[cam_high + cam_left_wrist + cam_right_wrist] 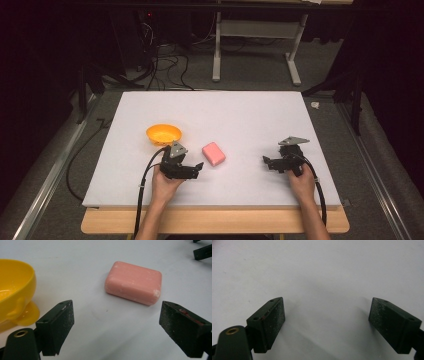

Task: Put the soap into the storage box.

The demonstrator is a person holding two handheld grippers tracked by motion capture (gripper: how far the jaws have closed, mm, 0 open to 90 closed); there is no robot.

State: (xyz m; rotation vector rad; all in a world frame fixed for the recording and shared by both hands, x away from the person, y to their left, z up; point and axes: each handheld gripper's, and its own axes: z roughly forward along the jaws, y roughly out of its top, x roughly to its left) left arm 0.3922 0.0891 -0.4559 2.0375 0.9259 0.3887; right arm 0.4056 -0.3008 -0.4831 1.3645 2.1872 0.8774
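The pink soap bar (213, 153) lies flat on the white table (240, 112), just beside the orange bowl (163, 134) and to its right in the high view, not touching it. The left gripper (199, 167) sits low and close, directly short of the bar on the person's side; its own view shows the bar (133, 282) ahead and slightly to the right of the midline, with the bowl (13, 290) at the left edge. Its jaws stand well apart with nothing between them and the pads clear of the bar. The bar's long axis runs obliquely across that view, upper left to lower right, so the jaws as now held would meet the short ends at a slant rather than squarely. The right gripper (265, 161) rests well apart on the far side of the bar, jaws also spread wide over bare table (317, 270) and empty. Judgement: the left gripper is clearly the nearer, and a short advance with a slight turn of the wrist would bracket the bar.
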